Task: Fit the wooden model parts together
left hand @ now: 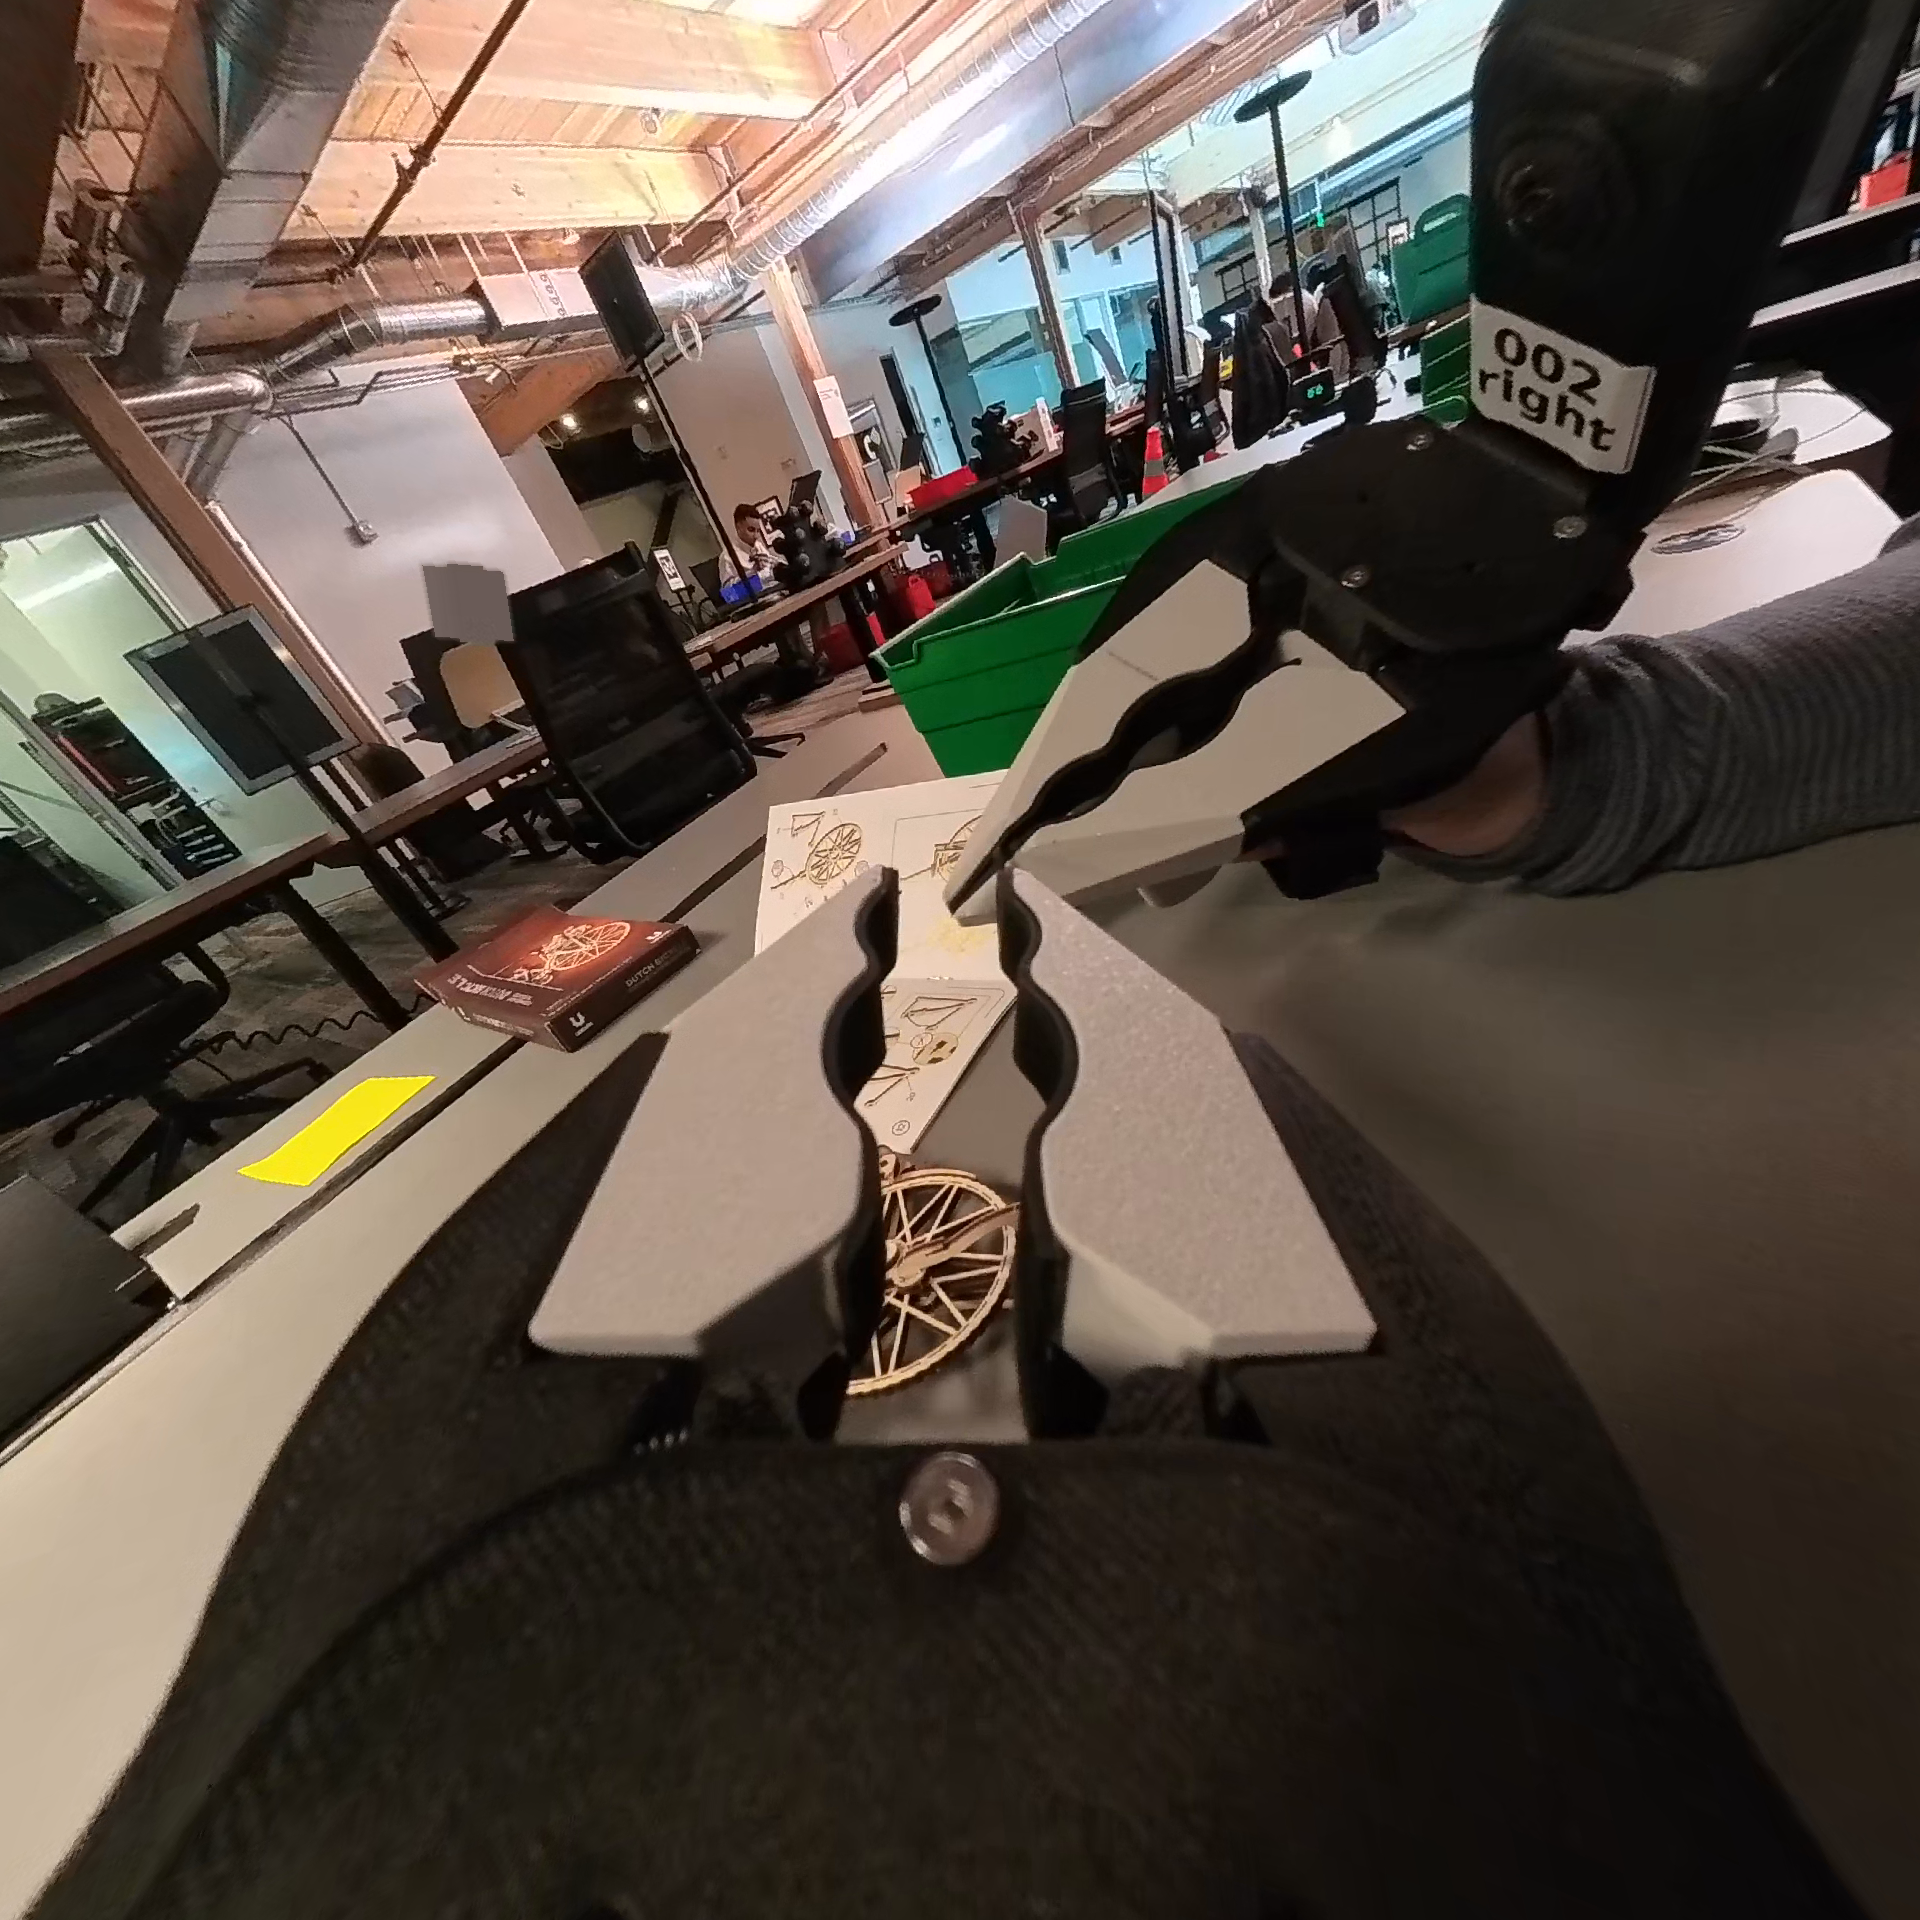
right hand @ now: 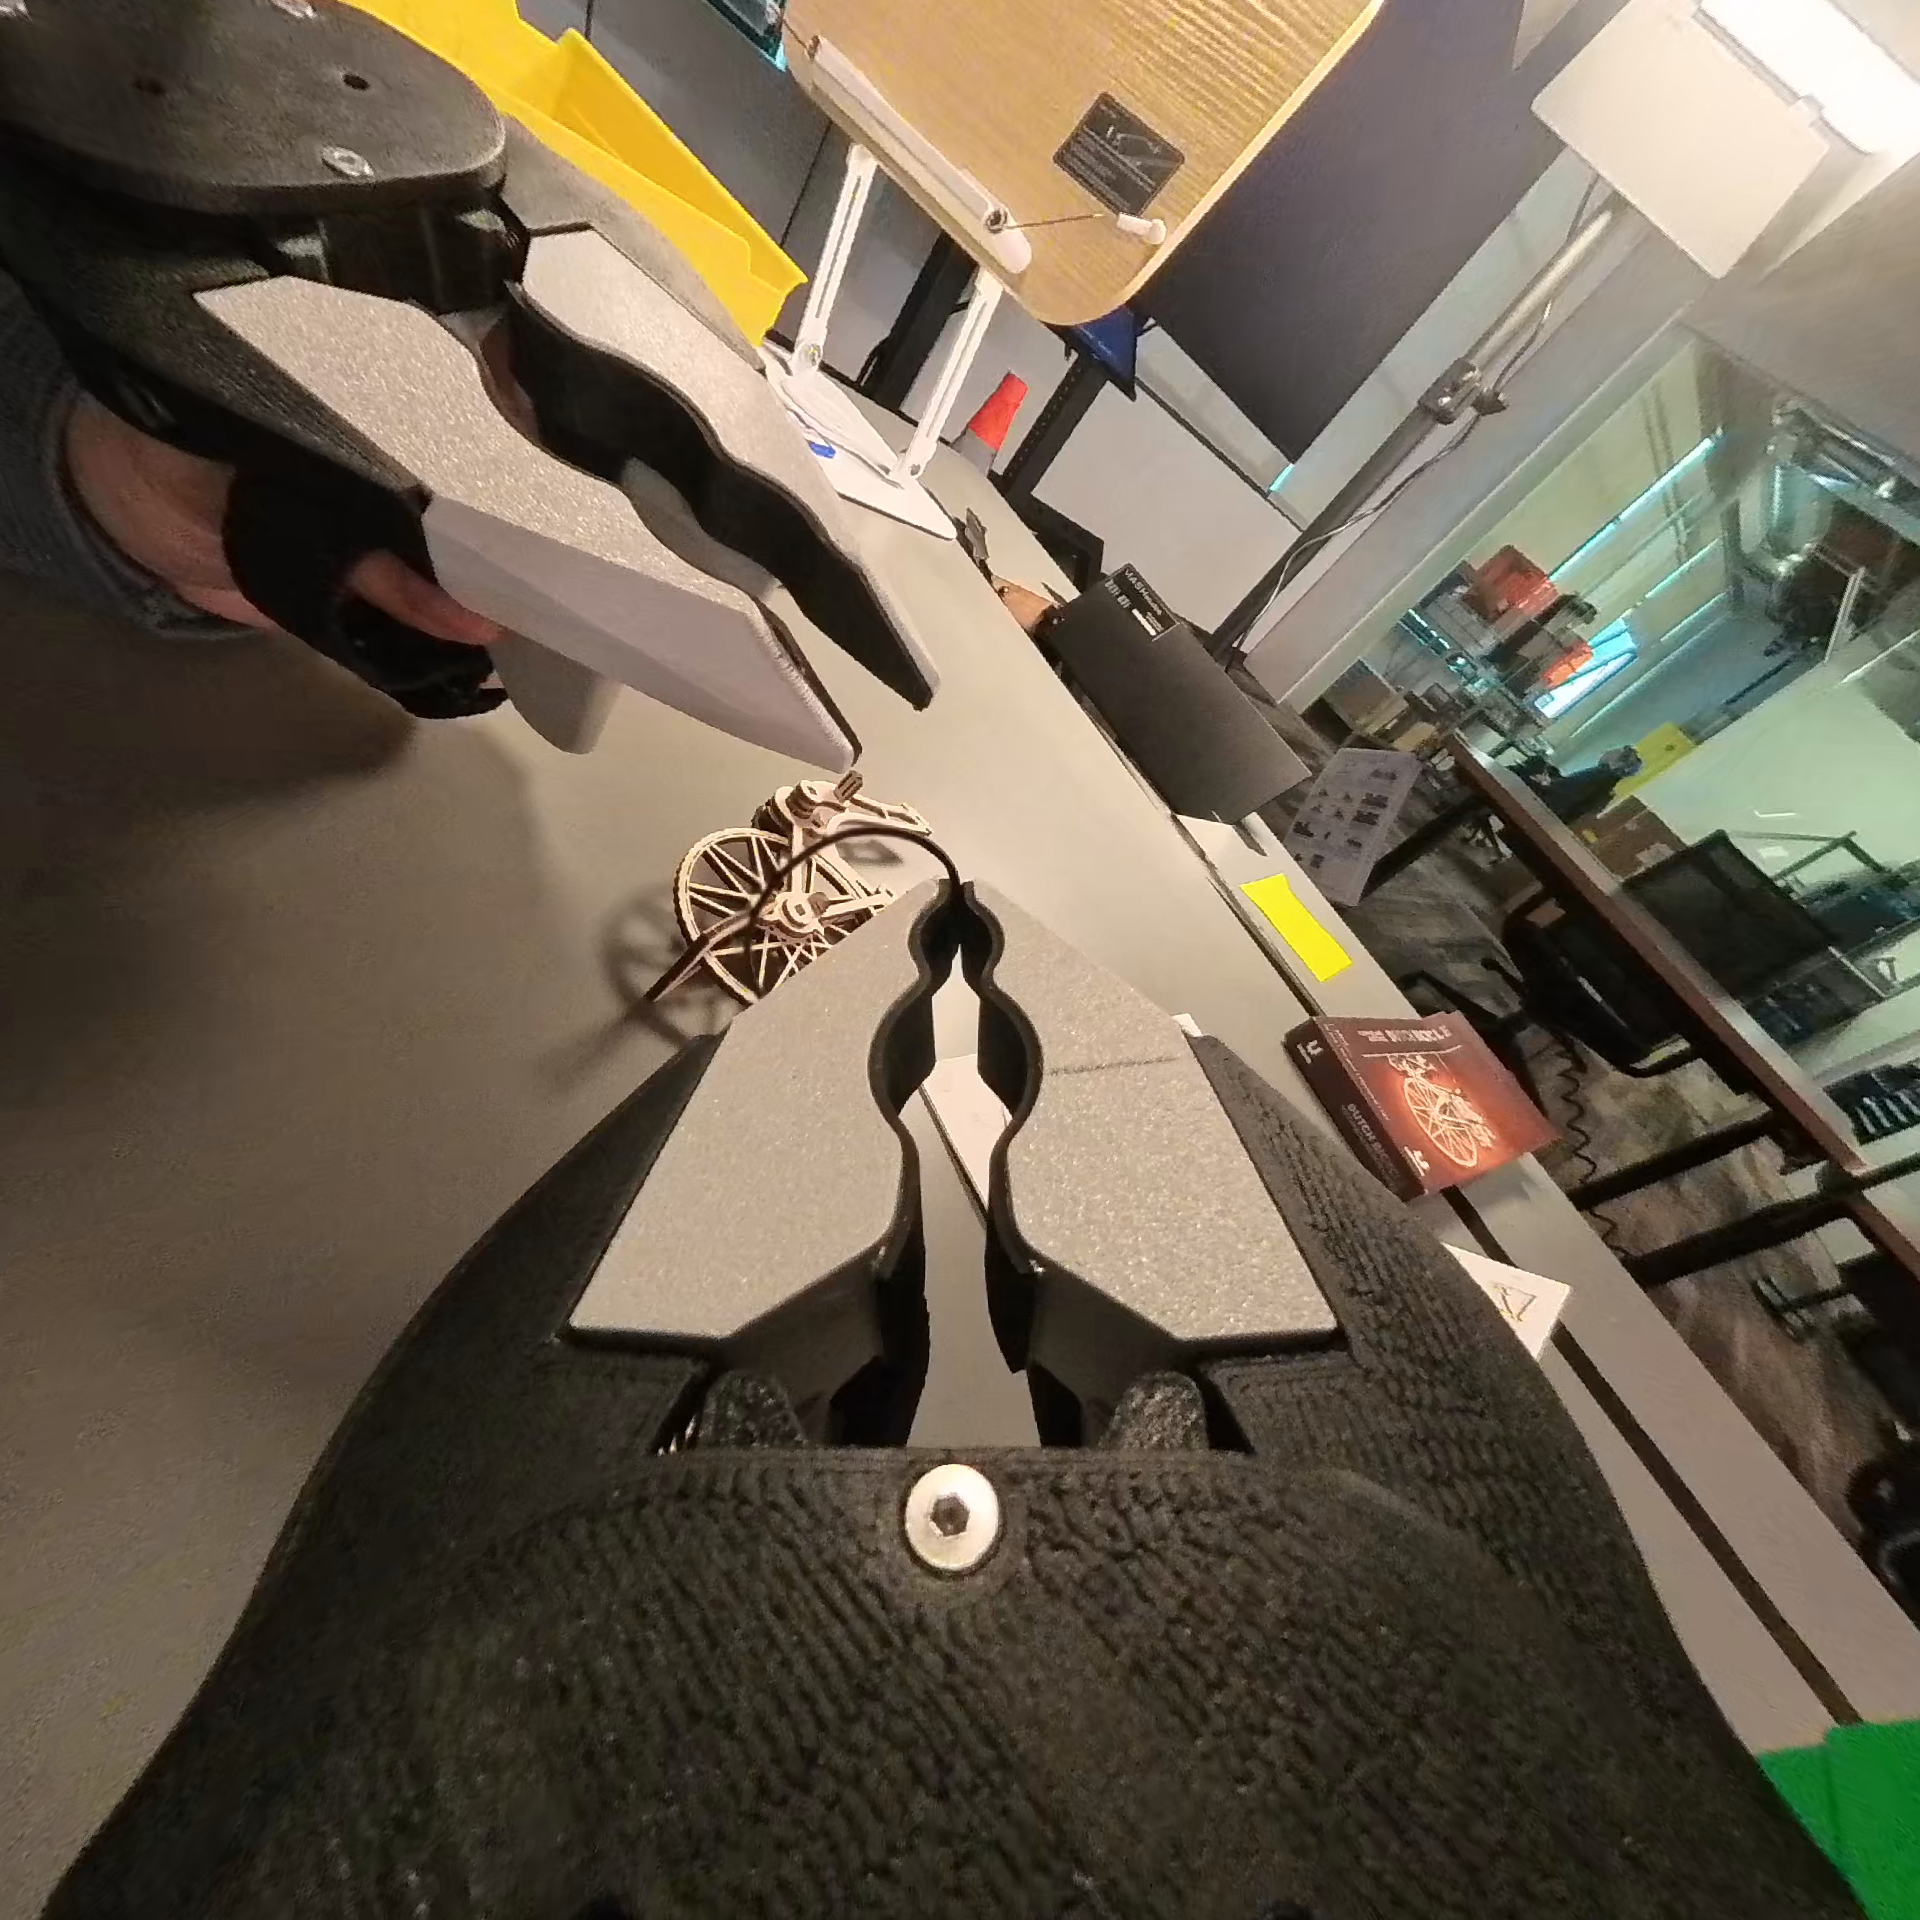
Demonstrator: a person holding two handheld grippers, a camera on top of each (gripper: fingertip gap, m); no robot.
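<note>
A pale wooden model (right hand: 769, 914) with a spoked wheel and small gears lies on the grey table (right hand: 260, 935). In the left wrist view it shows through the finger gap (left hand: 940, 1288). My right gripper (right hand: 956, 899) is shut on a thin black cord (right hand: 873, 836) that arcs from its tips across the model. My left gripper (right hand: 886, 724) is open and empty just above the model, with its lower fingertip (right hand: 847, 756) close to the model's top. In the left wrist view the left gripper (left hand: 951, 881) has the shut right gripper (left hand: 961, 914) just past its tips.
Printed instruction sheets (left hand: 862, 842) lie beyond the model. A brown box (right hand: 1423, 1101) and yellow tape (right hand: 1294, 925) sit near the table's edge, with a black flat pad (right hand: 1174, 707) farther along. Green bins (left hand: 987, 665) and a yellow bin (right hand: 644, 156) stand at the back. The tips of both grippers are at nearly the same place.
</note>
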